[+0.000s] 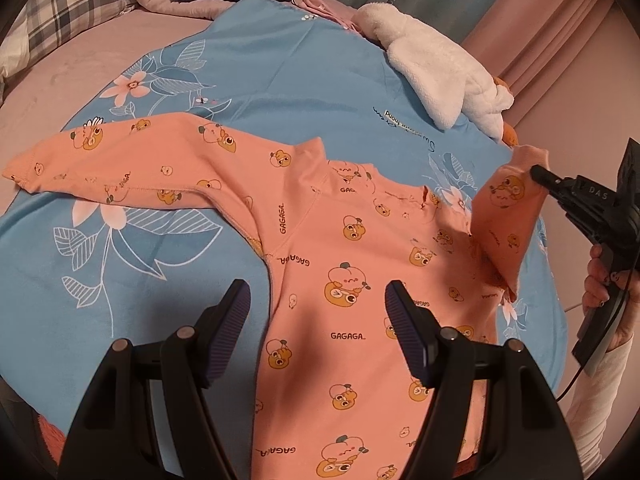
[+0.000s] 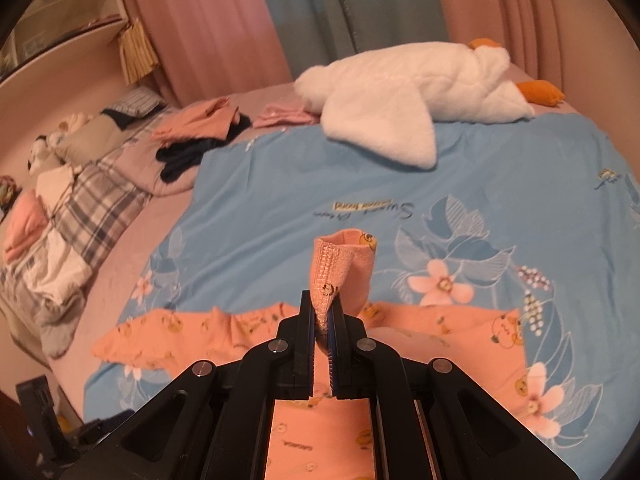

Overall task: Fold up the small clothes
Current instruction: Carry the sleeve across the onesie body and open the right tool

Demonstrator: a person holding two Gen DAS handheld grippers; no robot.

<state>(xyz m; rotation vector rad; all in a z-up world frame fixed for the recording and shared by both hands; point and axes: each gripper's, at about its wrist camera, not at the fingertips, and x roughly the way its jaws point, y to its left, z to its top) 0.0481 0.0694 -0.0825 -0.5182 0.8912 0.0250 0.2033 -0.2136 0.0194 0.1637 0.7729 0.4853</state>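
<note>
A small orange long-sleeved shirt (image 1: 340,280) with cartoon prints lies flat on a blue floral blanket (image 1: 280,72). Its left sleeve (image 1: 120,160) is spread out to the left. My left gripper (image 1: 318,300) is open and hovers just above the shirt's body. My right gripper (image 2: 322,312) is shut on the cuff end of the right sleeve (image 2: 344,268) and holds it lifted off the blanket. In the left wrist view the lifted sleeve (image 1: 504,216) stands up at the right, pinched by the right gripper (image 1: 538,172).
A white plush goose (image 2: 408,92) lies on the blanket's far edge. Folded pink and dark clothes (image 2: 200,128) sit at the back left, with plaid bedding (image 2: 100,208) and more clothes piled along the left. Curtains (image 2: 320,12) hang behind the bed.
</note>
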